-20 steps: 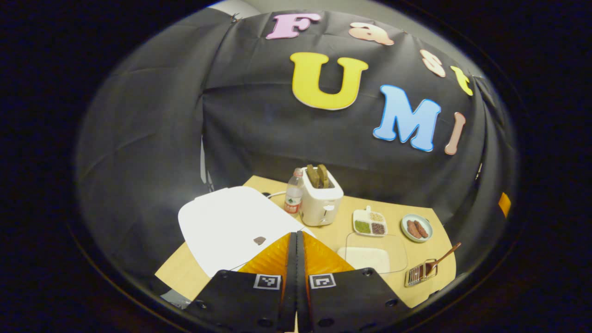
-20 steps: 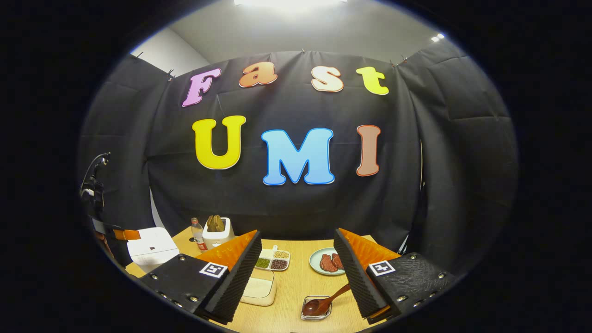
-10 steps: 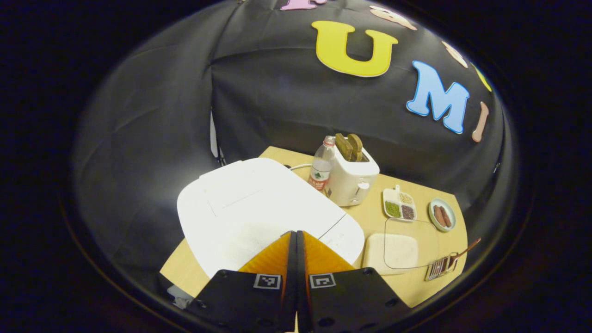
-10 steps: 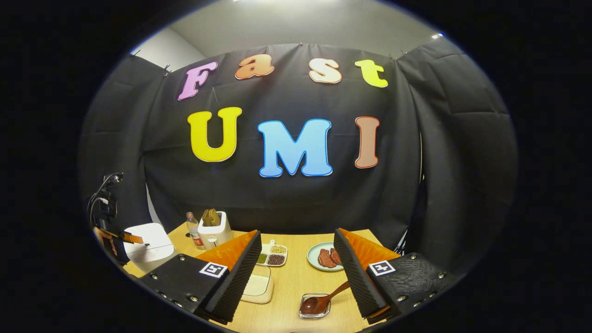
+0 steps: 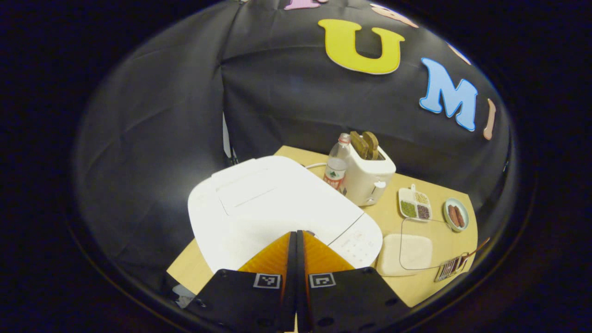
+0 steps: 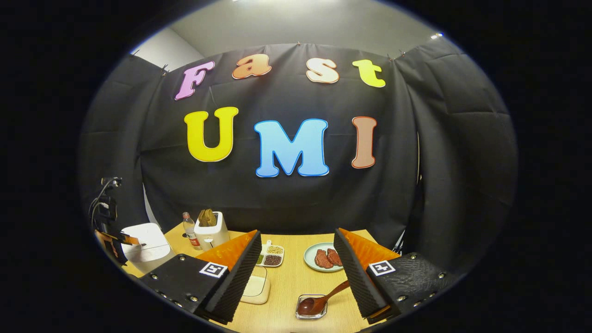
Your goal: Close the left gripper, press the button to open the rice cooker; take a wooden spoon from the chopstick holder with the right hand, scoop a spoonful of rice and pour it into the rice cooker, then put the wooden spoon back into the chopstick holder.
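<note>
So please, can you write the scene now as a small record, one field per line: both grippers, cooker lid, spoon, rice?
left gripper: shut, tips over the white rice cooker
right gripper: open, holds nothing
cooker lid: closed
brown wooden spoon: in the small clear chopstick holder, handle leaning right
clear rice container: on the light wooden table, right of the cooker

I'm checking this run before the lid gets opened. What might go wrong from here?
1. The left hand-held gripper is shut over the white rice cooker, with the control panel close by; a press could land off the button.
2. The water bottle and toaster stand just behind the cooker; a springing lid might bump them.
3. The wooden spoon leans out of its low holder; the open right hand-held gripper may tip the holder.
</note>
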A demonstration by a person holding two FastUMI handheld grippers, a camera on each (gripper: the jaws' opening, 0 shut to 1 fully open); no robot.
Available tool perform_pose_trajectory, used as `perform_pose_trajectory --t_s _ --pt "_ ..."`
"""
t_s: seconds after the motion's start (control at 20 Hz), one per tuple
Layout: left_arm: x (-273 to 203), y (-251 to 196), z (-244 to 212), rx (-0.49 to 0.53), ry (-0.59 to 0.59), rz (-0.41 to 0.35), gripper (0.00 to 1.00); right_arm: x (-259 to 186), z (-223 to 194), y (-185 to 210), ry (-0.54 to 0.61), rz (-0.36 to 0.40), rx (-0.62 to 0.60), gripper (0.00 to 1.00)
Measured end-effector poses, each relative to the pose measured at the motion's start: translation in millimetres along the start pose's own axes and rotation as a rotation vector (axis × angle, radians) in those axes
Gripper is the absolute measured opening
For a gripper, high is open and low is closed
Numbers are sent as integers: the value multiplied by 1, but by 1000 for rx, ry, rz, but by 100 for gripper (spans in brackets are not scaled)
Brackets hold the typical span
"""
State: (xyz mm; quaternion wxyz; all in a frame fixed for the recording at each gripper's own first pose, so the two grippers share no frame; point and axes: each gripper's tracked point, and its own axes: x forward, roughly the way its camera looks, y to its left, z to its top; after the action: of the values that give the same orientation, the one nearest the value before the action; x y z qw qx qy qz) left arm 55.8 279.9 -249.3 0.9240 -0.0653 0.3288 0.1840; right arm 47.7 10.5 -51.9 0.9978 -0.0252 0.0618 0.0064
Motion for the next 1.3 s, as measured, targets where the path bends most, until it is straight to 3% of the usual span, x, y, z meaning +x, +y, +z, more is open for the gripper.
perform_pose_trajectory --t_s 0.25,0.45,0.65,0.95,1.1,1.15,1.2,1.3 --pt "17 -5 -25 -16 77 -27 9 -4 0 9 -1 35 -11 95" --pt "19 -6 -24 -93 89 -48 9 -7 -1 8 -3 38 -10 95" --pt "18 -4 -19 -71 91 -35 9 -10 0 2 -9 36 3 95" --pt "-37 15 85 -37 -224 85 10 -10 0 -9 -16 27 3 95" --pt "-83 9 122 -54 -355 75 11 -8 2 -12 -24 36 8 95" --pt "-95 2 129 -60 -388 50 20 -7 2 -14 -29 38 8 95" --pt "-105 -12 132 -72 -418 10 12 -6 2 -17 -32 37 8 95" --pt "-133 -48 138 -80 -480 -94 48 -4 0 -25 -31 34 12 95"
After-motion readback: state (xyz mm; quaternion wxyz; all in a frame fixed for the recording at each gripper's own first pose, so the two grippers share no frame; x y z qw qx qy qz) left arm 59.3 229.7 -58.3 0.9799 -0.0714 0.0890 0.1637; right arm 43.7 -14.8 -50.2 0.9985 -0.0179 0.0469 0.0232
